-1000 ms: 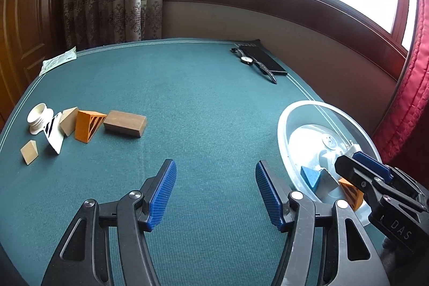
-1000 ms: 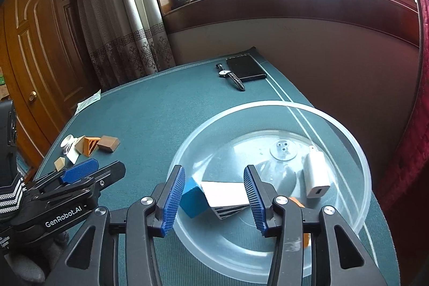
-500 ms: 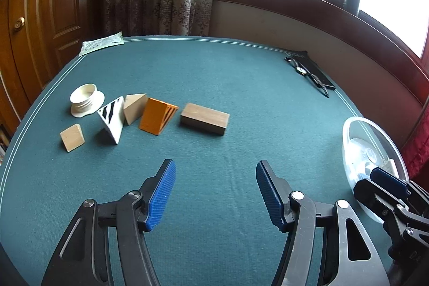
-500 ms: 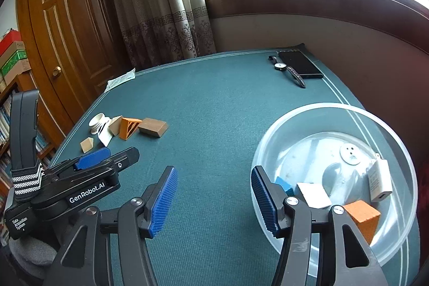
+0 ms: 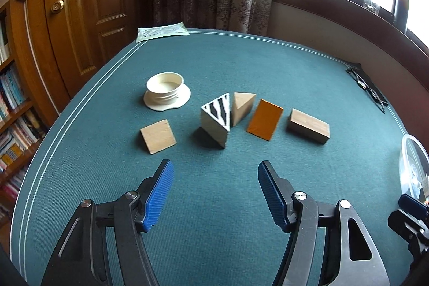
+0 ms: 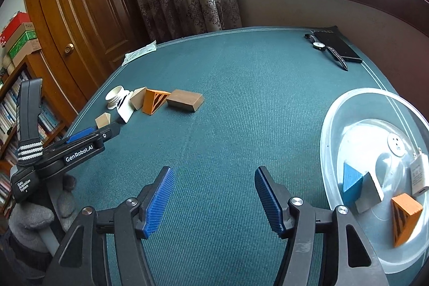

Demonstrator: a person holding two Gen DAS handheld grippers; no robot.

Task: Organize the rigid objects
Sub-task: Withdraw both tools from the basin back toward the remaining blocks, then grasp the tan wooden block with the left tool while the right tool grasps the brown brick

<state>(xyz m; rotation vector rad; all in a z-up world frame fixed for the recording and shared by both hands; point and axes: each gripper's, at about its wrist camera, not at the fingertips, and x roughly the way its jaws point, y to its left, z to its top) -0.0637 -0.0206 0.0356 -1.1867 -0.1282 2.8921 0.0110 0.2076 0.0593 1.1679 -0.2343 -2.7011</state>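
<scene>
Starting at the left of my green-felt desk [image 5: 268,66], most of the sorting is still ahead of me, I judge: six loose pieces sit in a rough row, none of them collected. Furthest left is the white round plastic lid [image 5: 167,94], upturned, with the small flat pale wooden square [image 5: 158,136] just in front of it. Next comes the zebra-striped white wedge [image 5: 216,122], touching or nearly touching the plain pale wooden wedge [image 5: 242,106] behind it, then the orange plastic wedge [image 5: 265,119], then the brown wooden rectangular block [image 5: 308,125]. My left tongs [image 5: 214,192] hang over bare felt just short of the striped wedge, jaws opening with nothing between them, so that piece looks like my next pick. My right tongs [image 6: 213,195] are likewise opening and empty, over the desk beside the clear plastic round bowl [image 6: 370,98]. That bowl, at the far right, holds what I count as done: a blue wedge [image 6: 351,180], a grey-and-white block [image 6: 371,190], a second orange striped wedge [image 6: 405,216] and a white charger plug [image 6: 419,172]. The black watch [image 6: 325,48] and dark case [image 6: 337,46] lie well apart at the far edge.
</scene>
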